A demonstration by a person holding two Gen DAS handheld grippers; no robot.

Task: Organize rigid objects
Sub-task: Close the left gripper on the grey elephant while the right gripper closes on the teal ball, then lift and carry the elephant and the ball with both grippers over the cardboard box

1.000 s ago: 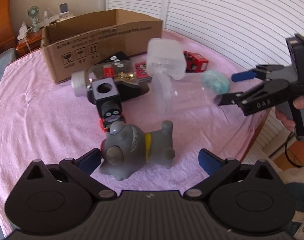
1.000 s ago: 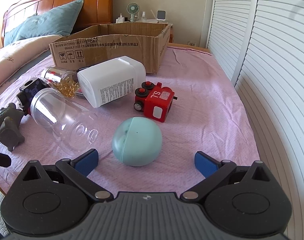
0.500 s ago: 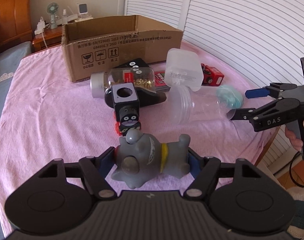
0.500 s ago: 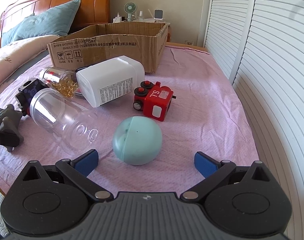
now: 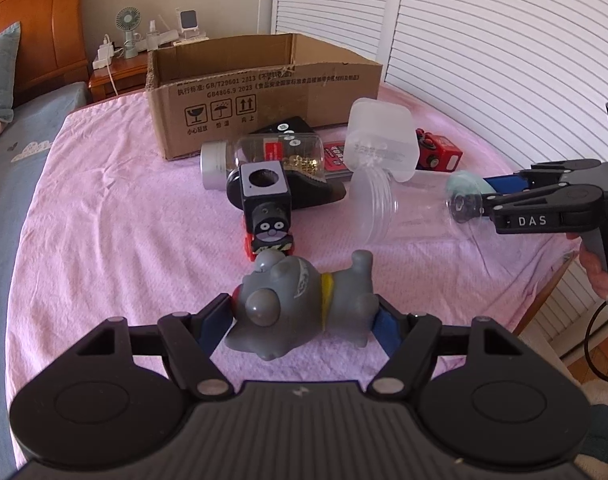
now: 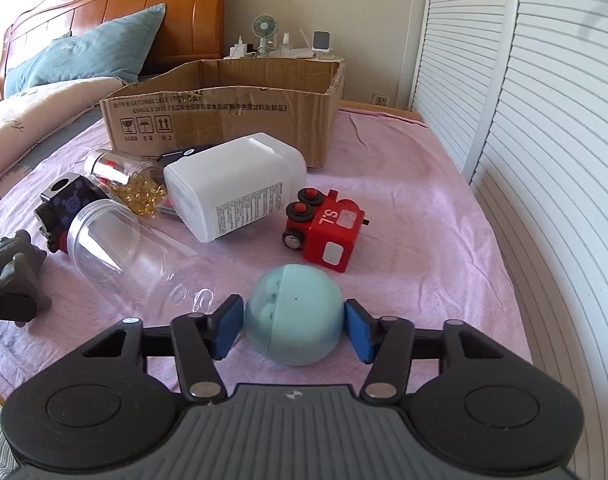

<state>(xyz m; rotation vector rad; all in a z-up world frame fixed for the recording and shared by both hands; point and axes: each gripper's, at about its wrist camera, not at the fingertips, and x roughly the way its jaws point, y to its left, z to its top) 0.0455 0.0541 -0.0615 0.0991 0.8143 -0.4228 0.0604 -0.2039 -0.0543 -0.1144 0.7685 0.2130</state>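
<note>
Left wrist view: left gripper [image 5: 304,322] is clamped on the grey toy dog [image 5: 300,306], blue pads pressed on its head end and rear end; dog lies on its side on the pink cloth [image 5: 116,220], can't tell if it's lifted off yet. Just beyond it sit a black toy train [image 5: 266,210], a capsule bottle [image 5: 264,158] on its side, a clear jar [image 5: 399,208] on its side and a white bottle [image 5: 381,144]. Cardboard box [image 5: 264,92] stands open at the back, well apart from the dog. Right gripper [image 5: 477,194] shows at the right edge, low at the far end of the clear jar. Right wrist view: right gripper [image 6: 294,326] has its pads against both sides of the teal ball [image 6: 294,314], so it's closed on it; ball rests on the cloth near the front edge, red toy train [image 6: 323,236] just behind it, clear jar [image 6: 132,256] to its left, white bottle [image 6: 236,186] further back. Box [image 6: 224,116] is open-topped and looks like the drop target. Step in hand, my read: both grasps made, pick phase. Next move calls for lifting both straight up to clear the clutter, then carrying over the near box wall and releasing inside. Ball is round and smooth, likely to squirt out if squeeze is off-centre; dog's shape is uneven, may rotate in the pads.
</note>
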